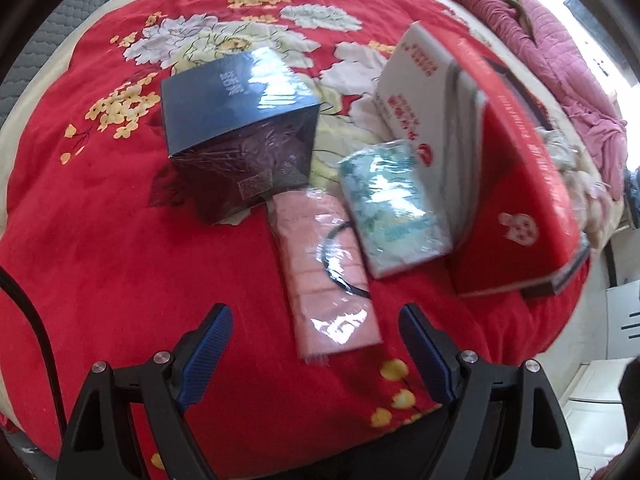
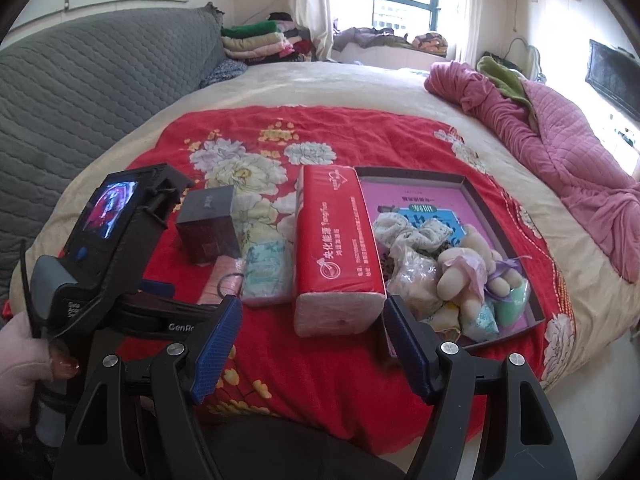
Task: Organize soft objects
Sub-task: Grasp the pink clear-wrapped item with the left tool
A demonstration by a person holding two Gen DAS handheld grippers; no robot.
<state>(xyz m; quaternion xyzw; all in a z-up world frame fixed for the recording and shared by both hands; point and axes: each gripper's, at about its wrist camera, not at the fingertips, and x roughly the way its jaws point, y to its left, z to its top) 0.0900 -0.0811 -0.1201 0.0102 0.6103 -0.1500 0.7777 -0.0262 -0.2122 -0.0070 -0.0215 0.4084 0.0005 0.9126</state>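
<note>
On the red floral blanket (image 1: 112, 240) lie a pink wrapped towel pack (image 1: 330, 276) with a black hair tie (image 1: 340, 260) on it, a teal tissue pack (image 1: 394, 208), a red-and-white tissue pack (image 2: 338, 248) and a dark blue box (image 1: 240, 136). My left gripper (image 1: 316, 336) is open just in front of the pink pack. My right gripper (image 2: 314, 330) is open in front of the red tissue pack. A shallow tray box (image 2: 476, 196) to the right holds plush toys (image 2: 464, 272) and several soft items.
A crumpled pink quilt (image 2: 560, 140) lies at the bed's right side. A grey quilted headboard (image 2: 80, 92) is at the left. Folded clothes (image 2: 260, 40) are stacked at the back by the window. The left gripper's body (image 2: 108, 240) shows in the right wrist view.
</note>
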